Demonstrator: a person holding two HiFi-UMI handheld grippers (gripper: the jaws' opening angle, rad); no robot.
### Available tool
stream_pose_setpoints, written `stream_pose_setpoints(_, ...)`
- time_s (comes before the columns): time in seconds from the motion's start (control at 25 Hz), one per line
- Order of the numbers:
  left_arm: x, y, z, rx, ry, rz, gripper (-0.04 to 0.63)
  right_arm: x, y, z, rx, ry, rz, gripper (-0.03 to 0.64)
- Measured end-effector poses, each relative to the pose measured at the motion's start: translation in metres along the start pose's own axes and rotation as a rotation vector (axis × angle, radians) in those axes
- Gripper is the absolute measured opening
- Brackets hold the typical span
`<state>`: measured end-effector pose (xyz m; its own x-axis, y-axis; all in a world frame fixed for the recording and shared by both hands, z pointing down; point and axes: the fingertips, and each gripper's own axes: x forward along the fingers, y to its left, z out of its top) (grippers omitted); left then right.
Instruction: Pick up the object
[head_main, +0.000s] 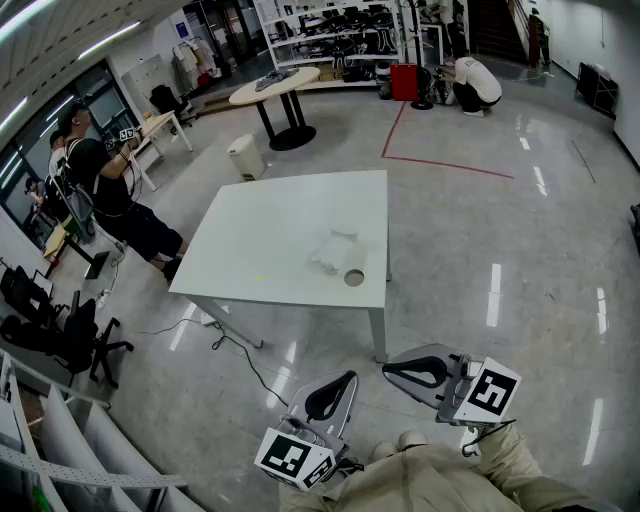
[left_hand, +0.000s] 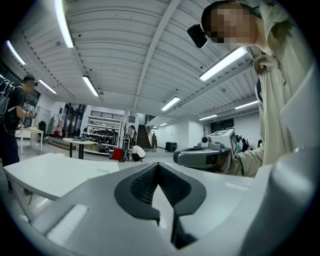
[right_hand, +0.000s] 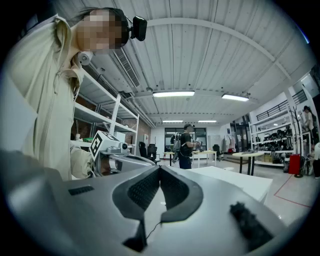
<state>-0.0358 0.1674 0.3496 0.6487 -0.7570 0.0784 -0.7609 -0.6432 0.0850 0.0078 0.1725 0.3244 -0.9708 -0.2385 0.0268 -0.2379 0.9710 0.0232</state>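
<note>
Left gripper hangs low and close to me, its ribbed black pads pressed together on nothing; I judge it waits like this because I stand well apart from the smooth white table. Near that table's front right corner lies what I take for the object, a crumpled, soft-looking white bundle, with a small round greyish cup-like piece just beside it; which one is meant I cannot tell. Right gripper, the same grey moulded shell, is likewise closed and empty.
</note>
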Motion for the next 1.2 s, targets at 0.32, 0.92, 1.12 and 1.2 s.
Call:
stream_pose_setpoints(0.32,-0.014,0.007,-0.007,-0.024,-0.011,-0.001,0.005,0.018,0.012,-0.005,0.002,0.012,-0.005,0.005)
stream_pose_setpoints(0.92,0.037,0.08,-0.02,-0.053,0.03,0.041,0.005,0.058,-0.07,-0.024,0.039,0.023,0.025,0.005)
stream_pose_setpoints(1.12,0.086,0.112,-0.015,-0.068,0.046,0.048,0.006,0.065,-0.128,-0.029,0.066,0.019,0.039,0.005)
stream_pose_setpoints(1.2,0.102,0.123,-0.015,-0.076,0.055,0.047,0.006,0.07,-0.151,-0.032,0.074,0.037,0.041,0.005)
